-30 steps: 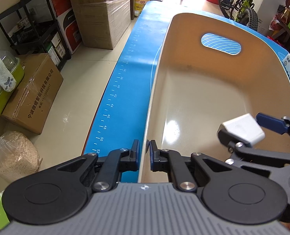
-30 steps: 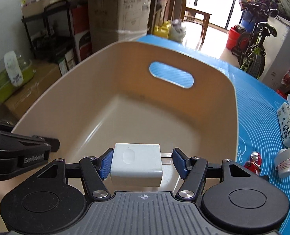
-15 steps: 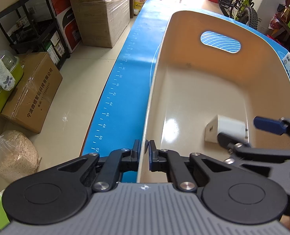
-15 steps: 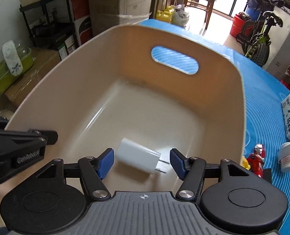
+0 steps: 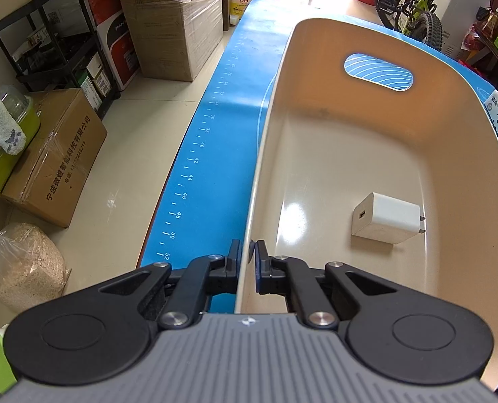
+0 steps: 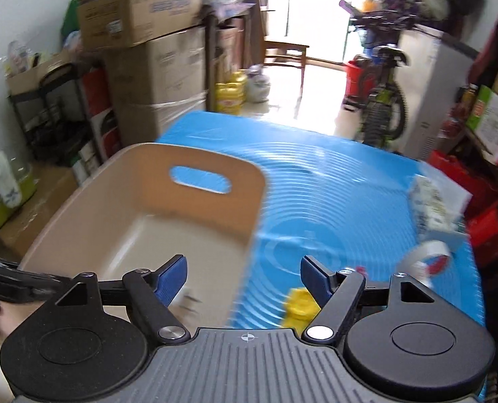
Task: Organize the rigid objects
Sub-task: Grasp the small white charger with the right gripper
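Two views are given, and each shows what the other does not. In the left wrist view the white charger (image 5: pixel 386 218) is seen lying on the floor of the beige bin (image 5: pixel 326 168), near its right wall, with its prongs pointing right and its port facing left. The left gripper (image 5: pixel 247 265) is clamped on the bin's near left rim, one finger outside and one inside the wall. In the right wrist view the charger cannot be clearly made out, since the frame is blurred; only a faint smear is seen at the bin's near edge. The right gripper (image 6: pixel 243 277) is shown with its blue pads spread wide and nothing between them, held above the bin's right wall and the blue mat (image 6: pixel 332 208). A yellow toy (image 6: pixel 299 305) beside the right pad, a roll of tape (image 6: pixel 423 258) and a tissue pack (image 6: pixel 430 201) are seen on the mat, all smeared. The tissue pack's print is cut off in the left view. Ruler numbers up to 52 are read along the mat's left edge, and Chinese characters are printed on a cardboard box (image 5: pixel 54 161) on the floor.
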The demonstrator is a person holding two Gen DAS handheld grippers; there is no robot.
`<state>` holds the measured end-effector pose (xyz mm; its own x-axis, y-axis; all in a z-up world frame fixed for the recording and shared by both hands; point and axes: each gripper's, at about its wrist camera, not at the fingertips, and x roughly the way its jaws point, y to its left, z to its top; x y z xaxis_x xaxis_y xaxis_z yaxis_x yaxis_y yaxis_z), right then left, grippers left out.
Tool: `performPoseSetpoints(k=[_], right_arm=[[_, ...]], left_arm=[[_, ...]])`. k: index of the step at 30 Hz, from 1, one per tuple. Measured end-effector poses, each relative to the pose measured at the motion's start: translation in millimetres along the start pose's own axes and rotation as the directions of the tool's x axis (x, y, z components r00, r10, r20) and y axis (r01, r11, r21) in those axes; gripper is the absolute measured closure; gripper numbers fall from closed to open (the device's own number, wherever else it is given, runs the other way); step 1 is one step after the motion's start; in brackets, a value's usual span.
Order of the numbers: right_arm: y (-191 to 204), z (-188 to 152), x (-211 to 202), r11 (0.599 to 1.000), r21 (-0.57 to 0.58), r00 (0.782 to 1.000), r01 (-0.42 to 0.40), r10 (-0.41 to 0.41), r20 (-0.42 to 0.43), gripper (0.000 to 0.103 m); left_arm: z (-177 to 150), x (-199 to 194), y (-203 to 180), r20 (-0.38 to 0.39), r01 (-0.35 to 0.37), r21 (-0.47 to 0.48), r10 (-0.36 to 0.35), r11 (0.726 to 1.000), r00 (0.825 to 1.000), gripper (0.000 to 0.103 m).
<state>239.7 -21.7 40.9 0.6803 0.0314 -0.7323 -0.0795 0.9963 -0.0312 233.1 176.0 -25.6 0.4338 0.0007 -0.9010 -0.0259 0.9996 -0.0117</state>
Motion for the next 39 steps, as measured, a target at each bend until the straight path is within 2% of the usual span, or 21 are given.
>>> performPoseSetpoints(k=[7,12,21,30,34,35,39], right_arm=[[-41,-39,17,0.996,0.047,0.993,0.080,-0.075,-0.087,0.024],[-39,-67,34,0.997,0.021,0.987,0.079,-0.076,-0.143,0.025],[-38,-90,46,0.998,0.001,0.977,0.065,-0.063,-0.203,0.035],[-33,-94,60,1.000,-0.012,0.973,0.015,-0.017,-0.232,0.052],[-28,-96,68,1.000,-0.011,0.970,-0.007,0.004,-0.244,0.063],[-27,-96,69,1.000,-0.012,0.970,-0.008,0.005,-0.243,0.070],[-20,-98,65,0.999,-0.052,0.976,0.005,-0.016,-0.215,0.071]], left_arm=[[-1,0,-1,0.000,0.001,-0.001,-0.001,1.000,1.000,0.095],[-1,0,-1,0.000,0.000,0.000,0.000,1.000,1.000,0.095],[-1,0,-1,0.000,0.001,0.000,-0.001,1.000,1.000,0.095],[-1,-1,-1,0.000,0.000,0.001,0.000,1.000,1.000,0.095],[-1,-1,-1,0.000,0.000,0.000,0.000,1.000,1.000,0.095],[-1,-1,-1,0.000,0.000,0.001,0.000,1.000,1.000,0.095],[-1,-1,-1,0.000,0.000,0.000,0.000,1.000,1.000,0.095]])
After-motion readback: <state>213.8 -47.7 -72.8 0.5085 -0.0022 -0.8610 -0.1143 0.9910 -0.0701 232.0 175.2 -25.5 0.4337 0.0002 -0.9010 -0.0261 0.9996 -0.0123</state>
